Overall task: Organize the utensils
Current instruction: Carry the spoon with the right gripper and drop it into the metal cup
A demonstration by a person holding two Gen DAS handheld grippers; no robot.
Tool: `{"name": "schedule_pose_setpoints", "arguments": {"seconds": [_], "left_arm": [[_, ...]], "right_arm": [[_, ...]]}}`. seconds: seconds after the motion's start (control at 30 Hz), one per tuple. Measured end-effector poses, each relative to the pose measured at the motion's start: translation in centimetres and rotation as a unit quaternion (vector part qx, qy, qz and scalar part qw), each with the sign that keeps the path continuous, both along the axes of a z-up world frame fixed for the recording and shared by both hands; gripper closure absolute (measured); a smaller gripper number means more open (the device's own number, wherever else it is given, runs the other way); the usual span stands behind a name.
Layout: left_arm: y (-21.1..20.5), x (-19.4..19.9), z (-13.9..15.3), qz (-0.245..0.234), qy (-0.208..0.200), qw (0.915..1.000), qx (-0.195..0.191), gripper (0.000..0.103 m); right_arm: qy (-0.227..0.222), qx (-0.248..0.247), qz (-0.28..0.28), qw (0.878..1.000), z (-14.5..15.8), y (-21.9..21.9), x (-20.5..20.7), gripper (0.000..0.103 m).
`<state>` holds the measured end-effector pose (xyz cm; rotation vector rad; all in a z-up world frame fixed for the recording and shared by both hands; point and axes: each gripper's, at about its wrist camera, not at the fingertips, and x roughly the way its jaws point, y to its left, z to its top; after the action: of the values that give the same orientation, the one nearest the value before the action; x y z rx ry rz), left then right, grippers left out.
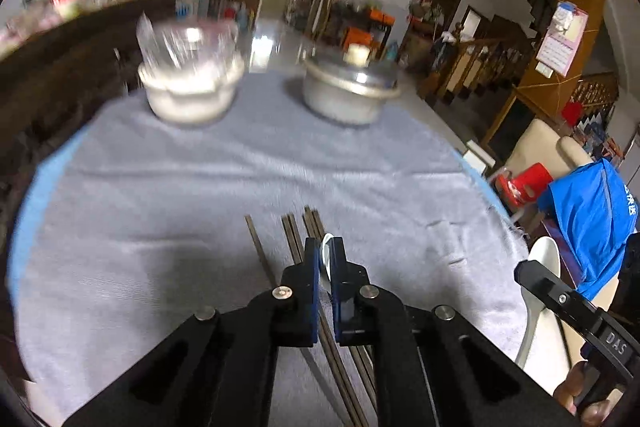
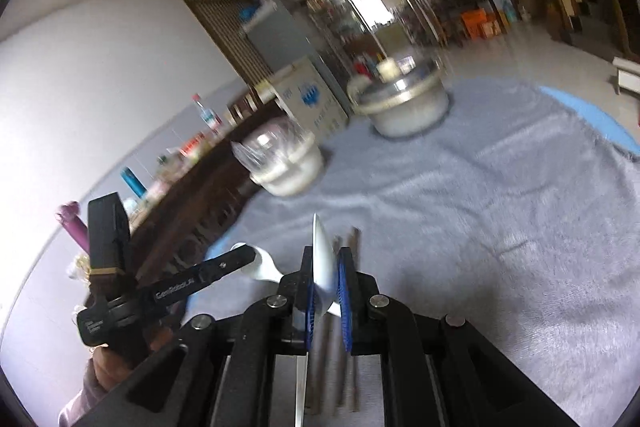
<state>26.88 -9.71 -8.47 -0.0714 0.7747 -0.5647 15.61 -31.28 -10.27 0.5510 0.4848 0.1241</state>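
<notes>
My left gripper point(image 1: 325, 259) is shut on a white spoon point(image 1: 327, 247), held above several dark chopsticks point(image 1: 296, 239) lying on the grey cloth point(image 1: 200, 187). My right gripper point(image 2: 331, 269) is shut on another white spoon point(image 2: 322, 259), edge-on between the pads, above more chopsticks point(image 2: 348, 247). The right gripper with its spoon point(image 1: 540, 291) shows at the right edge of the left wrist view. The left gripper and its spoon point(image 2: 260, 265) show at the left of the right wrist view.
A stack of bowls with a clear glass one on top point(image 1: 190, 75) stands at the far left of the table. A lidded metal pot point(image 1: 348, 87) stands at the far right. A dark wooden cabinet point(image 1: 60, 67) runs along the left. Chairs and a blue cloth point(image 1: 592, 215) are off the right edge.
</notes>
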Motion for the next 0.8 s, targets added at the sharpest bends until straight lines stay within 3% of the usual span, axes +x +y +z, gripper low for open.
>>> {"name": "schedule_pose_setpoints", "arguments": {"seconds": [0.2,0.4,0.57,0.8], "left_arm": [[3.3,-5.8,5.6,0.015,-0.051,0.9985,-0.012,0.098],[5.5,-11.9,9.1,0.012,-0.094,0.9954,-0.01,0.098],[6.5,-15.2,10.2,0.004,-0.109,0.994,0.007,0.098],[6.0,-17.0,8.5,-0.013,-0.095,0.9937,0.057,0.098]], "right_arm": [[-0.061,-0.028,-0.002,0.998,2.7,3.2,-3.6,0.092],[-0.092,-0.049,0.004,0.995,3.8,6.1,-6.2,0.092],[-0.102,-0.082,-0.003,0.991,3.8,7.6,-7.1,0.092],[-0.094,-0.133,-0.007,0.987,2.5,9.4,-7.8,0.092]]}}
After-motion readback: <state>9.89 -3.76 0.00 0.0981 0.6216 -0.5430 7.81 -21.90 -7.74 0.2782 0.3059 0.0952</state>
